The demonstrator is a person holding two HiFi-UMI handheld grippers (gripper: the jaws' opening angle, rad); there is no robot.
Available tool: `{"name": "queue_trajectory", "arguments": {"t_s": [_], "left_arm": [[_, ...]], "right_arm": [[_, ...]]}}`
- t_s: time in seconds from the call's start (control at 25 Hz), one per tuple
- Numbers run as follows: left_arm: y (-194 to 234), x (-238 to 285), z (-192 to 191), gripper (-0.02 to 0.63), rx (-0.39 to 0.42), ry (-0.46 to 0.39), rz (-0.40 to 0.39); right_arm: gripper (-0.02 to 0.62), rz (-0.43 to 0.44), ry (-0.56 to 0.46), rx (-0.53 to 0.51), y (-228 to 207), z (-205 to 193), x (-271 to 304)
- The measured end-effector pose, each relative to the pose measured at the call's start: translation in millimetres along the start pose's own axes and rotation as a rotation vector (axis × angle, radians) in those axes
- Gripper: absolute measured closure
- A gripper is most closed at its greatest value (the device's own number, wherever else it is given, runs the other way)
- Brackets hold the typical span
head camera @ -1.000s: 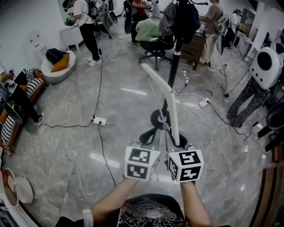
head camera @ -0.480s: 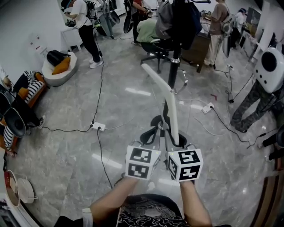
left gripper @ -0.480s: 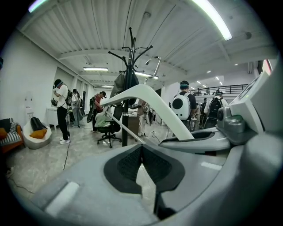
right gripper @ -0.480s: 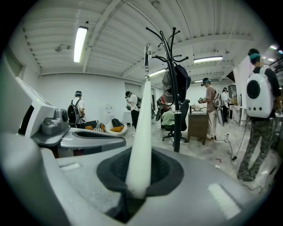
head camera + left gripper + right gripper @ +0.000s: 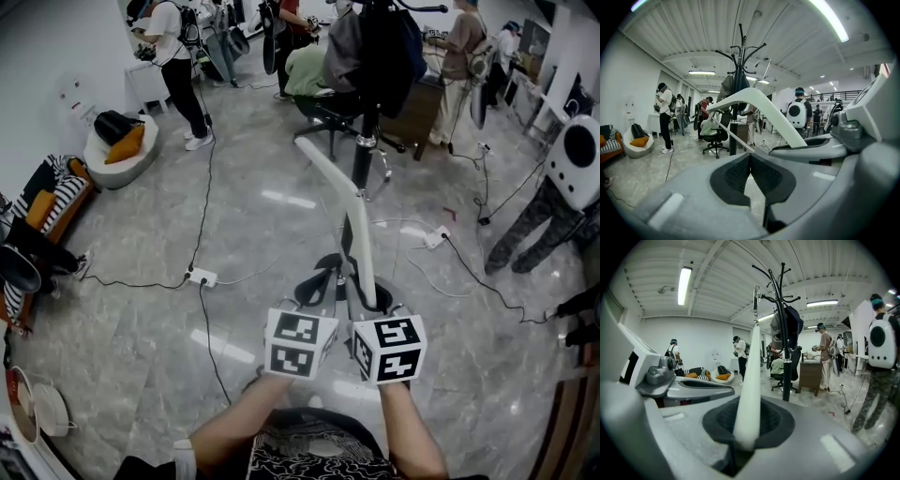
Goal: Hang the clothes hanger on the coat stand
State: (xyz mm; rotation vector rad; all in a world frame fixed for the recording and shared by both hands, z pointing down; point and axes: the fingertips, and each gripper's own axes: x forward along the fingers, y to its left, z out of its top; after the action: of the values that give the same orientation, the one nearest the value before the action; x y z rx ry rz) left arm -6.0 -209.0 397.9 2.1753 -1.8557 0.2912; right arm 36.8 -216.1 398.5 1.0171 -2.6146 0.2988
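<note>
Right gripper (image 5: 743,430) clamped hanger (image 5: 751,371) at arm end, left gripper (image 5: 750,164) pinched its thin bar (image 5: 733,136). Looked light, stiff, slick; 2-point hold suited reaching coat stand (image 5: 786,376).

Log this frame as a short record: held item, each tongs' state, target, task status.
held item: white clothes hanger, held by both tongs
left tongs: closed on the hanger's thin bar
right tongs: closed on the hanger's white arm
target: coat stand, ahead, dark garments on it
status: hanger not yet hung
</note>
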Motion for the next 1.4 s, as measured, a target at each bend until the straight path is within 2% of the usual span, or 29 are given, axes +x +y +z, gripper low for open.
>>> {"name": "queue_trajectory", "arguments": {"t_s": [0.28,0.92,1.4], "left_arm": [[21,28,4,0.601,-0.002,0.006,-0.032],[115,105,40,0.601,0.015,0.012,-0.14],[158,150,51,0.601,0.028,0.035,-0.223]], "right_arm": [[0.548,-0.027,0.008,0.003,-10,7,33],[0.548,-0.145,0.05,0.025,-22,45,143],[0.548,-0.224,0.085,0.056,-32,53,201]]}}
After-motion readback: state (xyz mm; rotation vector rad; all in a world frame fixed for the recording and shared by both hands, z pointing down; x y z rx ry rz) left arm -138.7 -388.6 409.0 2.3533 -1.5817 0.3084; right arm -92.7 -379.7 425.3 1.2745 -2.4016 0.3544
